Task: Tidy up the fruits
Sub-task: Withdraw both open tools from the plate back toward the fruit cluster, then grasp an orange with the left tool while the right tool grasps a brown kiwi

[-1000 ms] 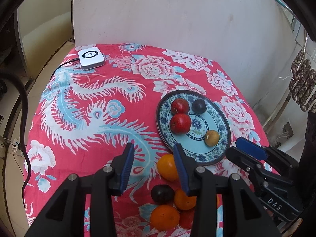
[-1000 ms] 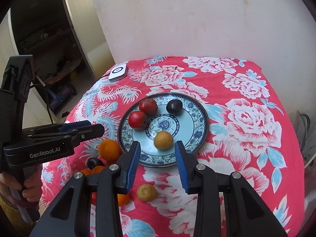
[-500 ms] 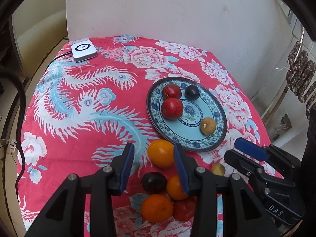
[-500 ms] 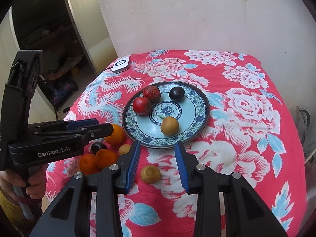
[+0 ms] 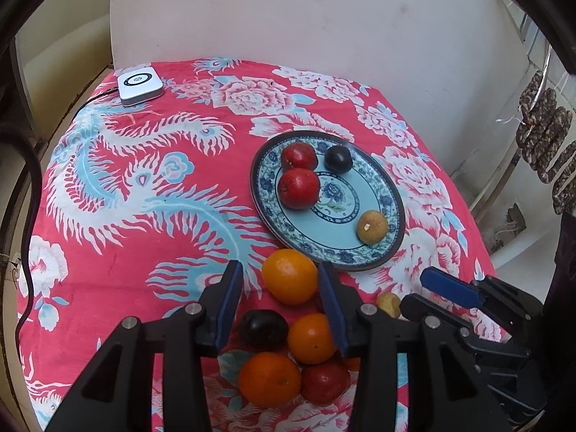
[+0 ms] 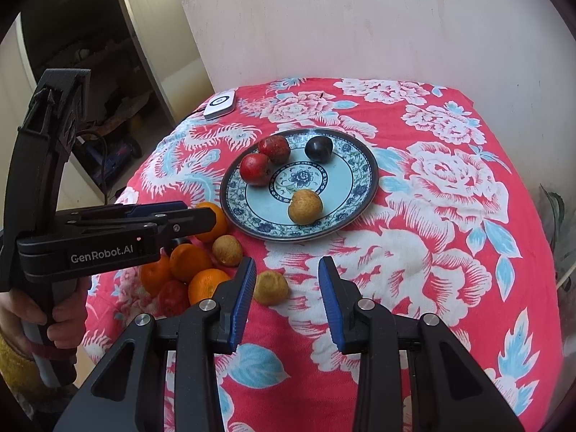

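Fingers (image 5: pixel 230 302) of the left gripper (image 5: pixel 277 298) stand apart and are opening, hung over a pile of loose fruit at the near edge of the tabletop (image 5: pixel 118 223); nothing is pressed between them. Under them lie an orange (image 5: pixel 269 378), a red fruit (image 5: pixel 324 381), a dark plum (image 5: pixel 262 329) and a second orange (image 5: pixel 309 338), bunched and touching. Just past the fingertips sits a third orange (image 5: pixel 289 276), close to the plate's near rim. The right gripper (image 6: pixel 287 289) has its fingers (image 6: pixel 242 297) apart too, empty, with a small tan fruit (image 6: pixel 270 287) on the cloth just beside the left finger; whether it touches is unclear. Another tan fruit (image 6: pixel 227 250) lies near it, at the edge of the pile. A hand (image 6: pixel 54 320) grips the left gripper's handle. Farther on, the blue patterned plate (image 6: pixel 356 194) holds two red fruits (image 6: pixel 256 169) side by side, a dark plum (image 6: pixel 318 148) and a tan fruit (image 6: pixel 304 207), the last alone on the near side. At the far left corner sits a white box (image 5: pixel 139 84) with a cable, before a pale wall (image 5: pixel 324 28).
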A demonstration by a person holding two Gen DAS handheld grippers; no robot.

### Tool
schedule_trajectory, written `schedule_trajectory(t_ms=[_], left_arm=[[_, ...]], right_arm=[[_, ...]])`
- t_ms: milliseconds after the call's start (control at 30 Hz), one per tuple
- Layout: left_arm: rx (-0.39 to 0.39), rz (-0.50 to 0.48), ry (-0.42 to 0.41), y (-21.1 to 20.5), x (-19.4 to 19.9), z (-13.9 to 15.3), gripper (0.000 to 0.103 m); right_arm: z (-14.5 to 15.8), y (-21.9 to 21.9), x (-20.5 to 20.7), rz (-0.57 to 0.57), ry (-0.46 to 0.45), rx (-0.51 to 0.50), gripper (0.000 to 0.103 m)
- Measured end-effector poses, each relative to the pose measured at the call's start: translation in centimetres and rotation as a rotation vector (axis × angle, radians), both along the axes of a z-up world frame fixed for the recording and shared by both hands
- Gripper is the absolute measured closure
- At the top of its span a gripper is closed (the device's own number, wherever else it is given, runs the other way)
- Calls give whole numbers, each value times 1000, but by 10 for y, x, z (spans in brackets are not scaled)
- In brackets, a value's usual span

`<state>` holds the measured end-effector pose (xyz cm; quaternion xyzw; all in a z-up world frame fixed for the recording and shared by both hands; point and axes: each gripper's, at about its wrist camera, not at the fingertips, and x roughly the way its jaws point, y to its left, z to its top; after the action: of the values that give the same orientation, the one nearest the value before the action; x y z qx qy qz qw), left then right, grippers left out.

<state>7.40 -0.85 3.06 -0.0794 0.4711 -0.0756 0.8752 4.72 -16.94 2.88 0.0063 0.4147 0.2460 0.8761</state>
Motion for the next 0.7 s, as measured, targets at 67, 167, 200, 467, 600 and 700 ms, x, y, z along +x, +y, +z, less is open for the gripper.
schedule_trajectory(t_ms=[67,167,200,467,600,700], left_arm=[[-2,-3,-1,-1,0,-1,57],[-10,-7,2,-1,0,-2,57],[-14,-8,4,-1,0,-2,57],[-57,-23,13,-2,1,-5,67],[-60,-21,12,-2,1,-5,68],[-53,-16,8,-1,0,-3,69]], right_arm=[[-1,0,-1,4,4,-1,66],[-3,0,-3,7,7,-2,66],[-3,0,-3,9,9,-2,66],[-5,1,-5,17,14,-4,66],[-6,2,-5,24,16,-2,66],[-7,3,-5,31,17,1,66]])
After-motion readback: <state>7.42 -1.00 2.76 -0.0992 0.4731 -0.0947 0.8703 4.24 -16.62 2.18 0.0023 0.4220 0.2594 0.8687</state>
